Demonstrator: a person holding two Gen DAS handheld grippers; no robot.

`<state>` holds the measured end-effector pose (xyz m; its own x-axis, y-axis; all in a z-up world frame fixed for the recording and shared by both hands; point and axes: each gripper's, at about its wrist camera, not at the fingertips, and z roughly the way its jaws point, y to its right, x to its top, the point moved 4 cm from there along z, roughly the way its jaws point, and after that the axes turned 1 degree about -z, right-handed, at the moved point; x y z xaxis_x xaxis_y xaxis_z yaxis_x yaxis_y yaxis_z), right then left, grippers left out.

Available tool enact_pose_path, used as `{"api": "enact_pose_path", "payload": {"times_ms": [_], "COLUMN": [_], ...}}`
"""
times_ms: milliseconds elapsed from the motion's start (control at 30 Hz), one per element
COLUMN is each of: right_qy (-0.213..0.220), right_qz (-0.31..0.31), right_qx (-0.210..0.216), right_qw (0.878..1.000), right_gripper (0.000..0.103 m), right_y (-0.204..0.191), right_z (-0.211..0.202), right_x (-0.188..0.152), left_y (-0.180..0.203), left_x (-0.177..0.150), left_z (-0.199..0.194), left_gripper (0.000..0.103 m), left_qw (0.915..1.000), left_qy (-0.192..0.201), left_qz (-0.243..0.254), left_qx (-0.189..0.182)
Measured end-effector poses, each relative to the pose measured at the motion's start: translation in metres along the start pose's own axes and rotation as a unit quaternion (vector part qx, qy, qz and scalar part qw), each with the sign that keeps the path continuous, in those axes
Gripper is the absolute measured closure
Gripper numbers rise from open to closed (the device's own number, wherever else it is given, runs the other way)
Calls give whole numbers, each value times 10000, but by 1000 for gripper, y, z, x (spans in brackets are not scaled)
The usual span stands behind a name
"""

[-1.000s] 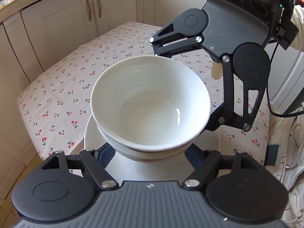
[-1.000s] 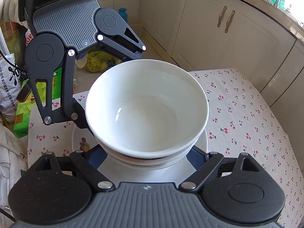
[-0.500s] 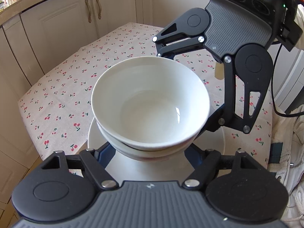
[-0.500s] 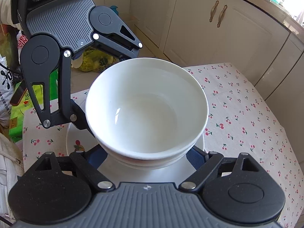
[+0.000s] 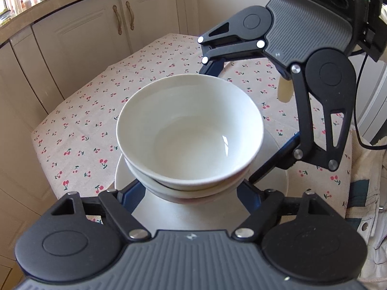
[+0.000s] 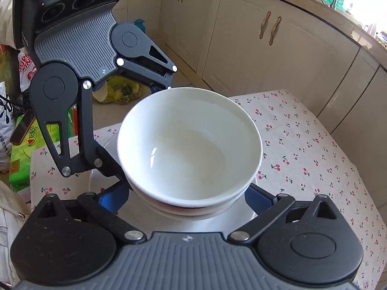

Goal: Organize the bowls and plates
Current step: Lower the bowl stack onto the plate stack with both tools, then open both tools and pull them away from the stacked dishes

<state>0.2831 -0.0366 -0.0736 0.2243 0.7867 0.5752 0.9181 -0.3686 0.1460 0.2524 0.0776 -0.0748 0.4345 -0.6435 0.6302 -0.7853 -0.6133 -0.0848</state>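
Note:
Two white bowls are nested, the top bowl (image 5: 191,135) inside a lower one (image 5: 193,191), and they stand on a white plate (image 5: 273,169). The stack also shows in the right wrist view, top bowl (image 6: 191,145) on the plate (image 6: 241,220). My left gripper (image 5: 191,188) and my right gripper (image 6: 188,198) face each other from opposite sides. Each has its jaws spread wide around the bowls, over the plate. The fingertips are hidden behind the bowls, so I cannot tell whether they touch the bowls or the plate.
The plate is over a table with a cherry-print cloth (image 5: 96,120), near its edge. Cream cabinets (image 5: 101,36) stand behind. Bags and packages (image 6: 21,149) lie on the floor beside the table. White cloth (image 5: 367,205) hangs at the right.
The stack and both grippers have risen together; the table looks lower and farther away. The grippers keep the same wide spread around the bowls.

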Motion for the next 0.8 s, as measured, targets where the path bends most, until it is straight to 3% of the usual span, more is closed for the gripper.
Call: {"api": "enact_pose_path", "payload": {"times_ms": [100,367,500,600,800], "right_qy": [-83,-45,-25,77,446], "right_qz": [-77,99,339,552,1429], "right_qx": [-117,-442,-791,-1019,-1739], "right_qw": [9999,9990,9963,9932,9733], "right_gripper": [0,0,0,0,0], "right_y": [-7,-17,-23,-30,-42], "right_z": [-1,-24,-41,-55,-76], "right_x": [-3,-13,-19,-24,-46], "left_y": [4,24,35,42,61], "left_x": [0,-9,-14,-15,-24], "left_z": [-5,-24,-40,-53,-73], "left_gripper": [8,5,4,1,1], "left_qw": [9999,9970,9925,9849,9566], "left_qy": [95,343,629,908,1384], "left_qz": [36,28,-274,-677,-1760], "left_qx": [125,698,1009,1310,1866]}}
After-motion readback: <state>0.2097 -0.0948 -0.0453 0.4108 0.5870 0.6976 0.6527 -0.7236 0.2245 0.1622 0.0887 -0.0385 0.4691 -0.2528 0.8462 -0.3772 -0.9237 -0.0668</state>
